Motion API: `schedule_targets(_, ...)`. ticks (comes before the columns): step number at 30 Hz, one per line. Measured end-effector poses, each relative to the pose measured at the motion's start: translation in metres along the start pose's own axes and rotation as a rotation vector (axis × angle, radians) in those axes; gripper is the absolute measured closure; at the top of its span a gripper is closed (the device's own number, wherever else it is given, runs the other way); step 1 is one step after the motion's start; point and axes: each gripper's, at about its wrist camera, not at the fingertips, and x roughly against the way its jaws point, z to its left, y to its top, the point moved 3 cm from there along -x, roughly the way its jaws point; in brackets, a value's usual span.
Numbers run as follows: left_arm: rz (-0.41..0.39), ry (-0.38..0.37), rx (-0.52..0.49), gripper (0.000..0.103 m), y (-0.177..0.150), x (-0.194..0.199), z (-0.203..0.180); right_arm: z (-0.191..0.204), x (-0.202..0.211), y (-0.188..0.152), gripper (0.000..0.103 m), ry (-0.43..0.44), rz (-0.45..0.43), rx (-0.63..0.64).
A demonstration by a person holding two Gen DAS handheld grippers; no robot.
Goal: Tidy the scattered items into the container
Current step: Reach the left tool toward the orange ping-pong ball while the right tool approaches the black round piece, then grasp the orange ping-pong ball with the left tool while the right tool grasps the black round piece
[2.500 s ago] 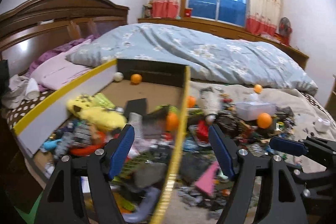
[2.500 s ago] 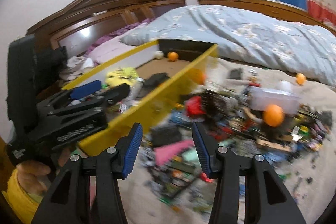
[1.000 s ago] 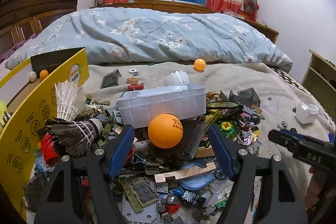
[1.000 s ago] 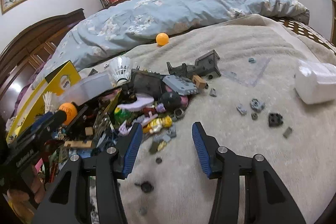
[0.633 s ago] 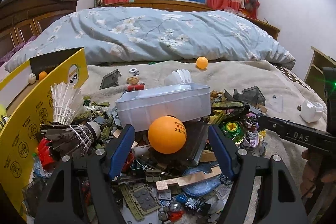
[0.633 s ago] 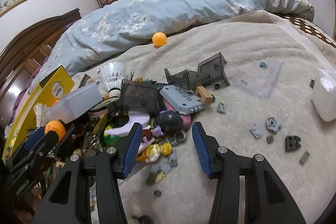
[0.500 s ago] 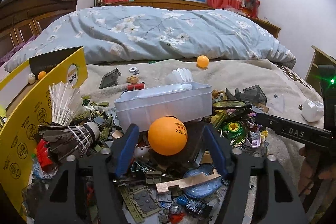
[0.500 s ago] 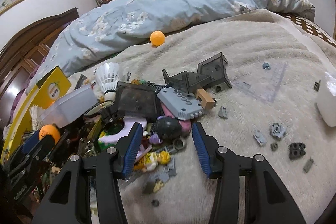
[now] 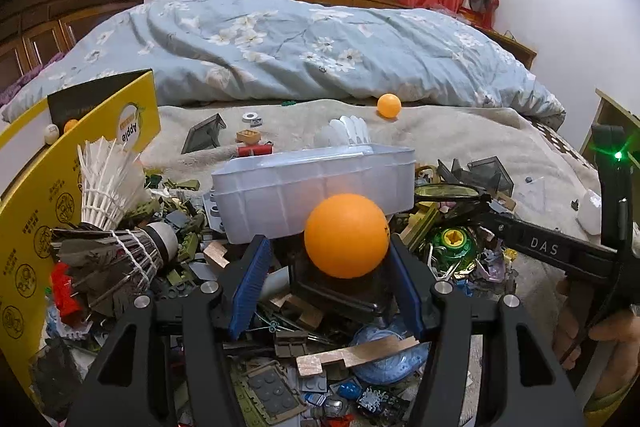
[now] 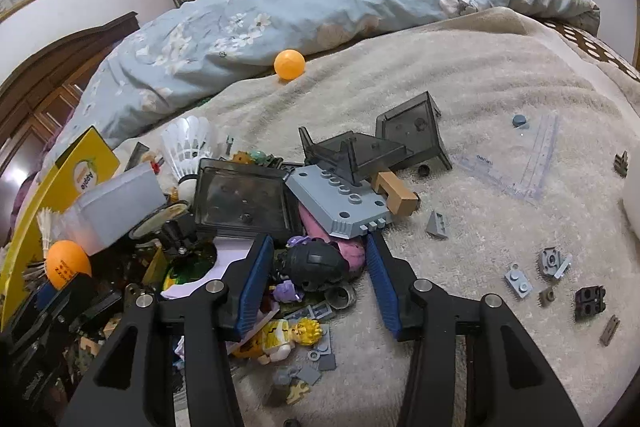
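Two orange balls (image 9: 346, 235) (image 9: 389, 105), three shuttlecocks (image 9: 105, 187) (image 9: 116, 259) (image 9: 350, 133)

Both wrist views look steeply down, close, sharing the toy pile (image 9: 280, 307).

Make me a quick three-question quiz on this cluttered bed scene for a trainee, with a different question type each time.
1. True or false: the orange ball between the left gripper fingers sits in front of the clear plastic box.
2. What lies between the right gripper fingers? A, a white shuttlecock. B, a dark round toy piece. C, a clear ruler.
3. How many orange balls show in the right wrist view?

Key
1. True. It rests on a black piece on top of the pile.
2. B. The jaws are closing around it.
3. Two: one by the quilt, one at the left edge.
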Motion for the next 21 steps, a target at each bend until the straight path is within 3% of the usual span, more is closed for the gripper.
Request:
schedule_targets(8,0.005,-0.016,0.002,0.048,-0.0016,-0.003,-0.0005,-0.0021,-0.0009,-0.0021,0.056,0.014,-0.01,-0.014)
schedule_targets(13,0.004,-0.021,-0.005,0.067,-0.0019,-0.0029,-0.0026,-0.0074,0.0003,-0.0048,0.057,0.046,-0.014,-0.047)
schedule_targets(19,0.001,-0.03,0.011,0.066,-0.0026,-0.0003,-0.0036,-0.0077,0.0012,-0.0054,0.058,0.058,-0.022,-0.054)
schedule_targets(20,-0.007,-0.032,0.018,0.063,-0.0027,0.0019,-0.0041,-0.0084,0.0012,-0.0053,0.058,0.064,-0.023,-0.059)
schedule_targets(21,-0.016,-0.031,0.021,0.053,-0.0025,0.004,-0.0039,-0.0094,0.0014,-0.0052,0.058,0.069,-0.023,-0.063)
